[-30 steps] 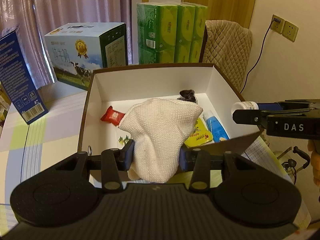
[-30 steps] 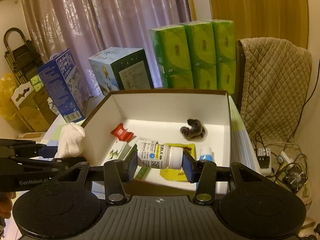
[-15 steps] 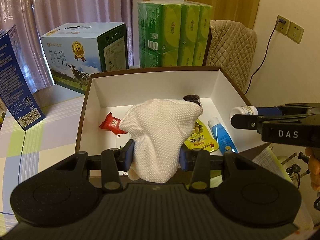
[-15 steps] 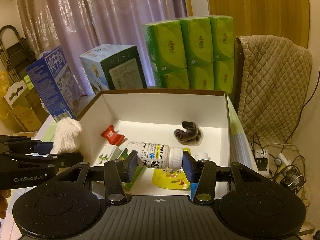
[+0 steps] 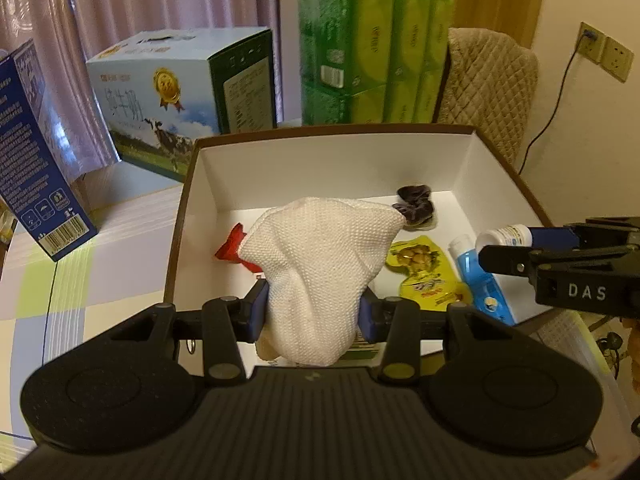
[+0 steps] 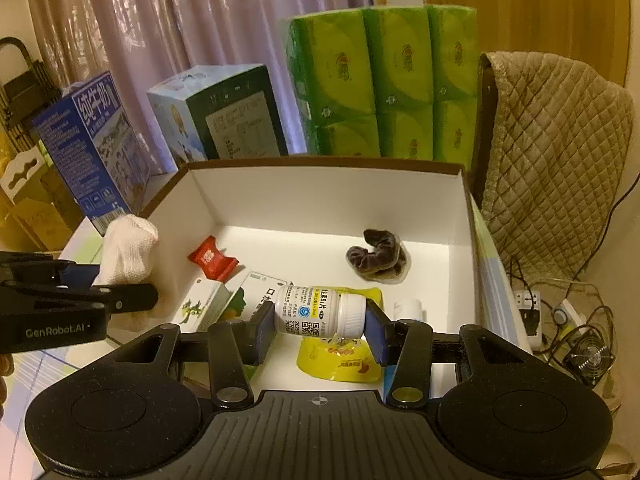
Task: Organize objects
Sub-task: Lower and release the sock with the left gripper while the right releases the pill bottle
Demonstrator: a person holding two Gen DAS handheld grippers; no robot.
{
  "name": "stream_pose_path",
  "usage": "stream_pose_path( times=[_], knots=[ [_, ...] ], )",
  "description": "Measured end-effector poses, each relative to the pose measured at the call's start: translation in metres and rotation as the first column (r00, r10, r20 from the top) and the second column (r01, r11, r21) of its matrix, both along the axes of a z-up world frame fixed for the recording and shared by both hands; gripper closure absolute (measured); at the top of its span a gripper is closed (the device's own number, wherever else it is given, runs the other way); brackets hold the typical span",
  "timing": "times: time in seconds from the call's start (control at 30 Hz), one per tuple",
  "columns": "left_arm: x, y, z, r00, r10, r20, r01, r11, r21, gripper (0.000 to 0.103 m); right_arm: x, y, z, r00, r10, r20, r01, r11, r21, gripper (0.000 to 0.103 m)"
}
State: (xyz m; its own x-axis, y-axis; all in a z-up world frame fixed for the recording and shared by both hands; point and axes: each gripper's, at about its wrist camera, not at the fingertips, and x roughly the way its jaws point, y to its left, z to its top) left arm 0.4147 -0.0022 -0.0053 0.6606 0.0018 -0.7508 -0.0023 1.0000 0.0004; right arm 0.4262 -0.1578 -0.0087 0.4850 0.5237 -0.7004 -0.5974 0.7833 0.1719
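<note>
My left gripper (image 5: 314, 314) is shut on a white woven cloth (image 5: 320, 264), held over the near edge of the open white box (image 5: 332, 160). My right gripper (image 6: 318, 326) is shut on a white pill bottle (image 6: 320, 311) lying sideways between its pads, over the box's near right part. Inside the box lie a red snack packet (image 6: 212, 259), a dark scrunchie (image 6: 376, 256), a yellow pouch (image 5: 424, 268), a blue tube (image 5: 480, 280) and small green-and-white cartons (image 6: 208, 304). In the left wrist view the right gripper (image 5: 504, 246) shows at the right with the bottle's cap.
Behind the box stand a milk carton box (image 5: 180, 96), stacked green tissue packs (image 5: 376, 52) and a tall blue carton (image 5: 36, 168) at the left. A quilted chair back (image 6: 552, 152) rises at the right, with a power strip and cables (image 6: 560, 312) on the floor below.
Both grippers have moved forward over the box, so more of its floor and contents show. Each still holds its object.
</note>
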Motion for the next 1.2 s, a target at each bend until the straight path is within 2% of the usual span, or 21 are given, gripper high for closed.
stream_pose_path(
  times=[0.57,0.97,1.07,1.13,1.2],
  knots=[
    [0.026,0.015,-0.024,0.993,0.044,-0.107,-0.041,0.999,0.029,0.063,0.008,0.028,-0.028,0.998,0.049,-0.049,-0.052,0.996,-0.067,0.059],
    [0.04,0.021,-0.039,0.986,0.047,-0.159,-0.039,0.998,0.049,0.062,0.017,0.032,-0.035,0.996,0.04,-0.076,-0.045,0.997,-0.069,0.059],
    [0.042,0.025,-0.041,0.985,0.056,-0.16,-0.049,0.998,0.048,0.059,0.018,0.033,-0.036,0.996,0.036,-0.079,-0.041,0.997,-0.067,0.059],
    [0.042,0.026,-0.04,0.987,0.053,-0.151,-0.046,0.998,0.046,0.045,0.019,0.033,-0.036,0.996,0.033,-0.08,-0.039,0.997,-0.064,0.059],
    [0.042,0.026,-0.038,0.989,0.047,-0.138,-0.04,0.998,0.05,0.038,0.019,0.033,-0.036,0.996,0.034,-0.081,-0.039,0.997,-0.063,0.059]
  ],
)
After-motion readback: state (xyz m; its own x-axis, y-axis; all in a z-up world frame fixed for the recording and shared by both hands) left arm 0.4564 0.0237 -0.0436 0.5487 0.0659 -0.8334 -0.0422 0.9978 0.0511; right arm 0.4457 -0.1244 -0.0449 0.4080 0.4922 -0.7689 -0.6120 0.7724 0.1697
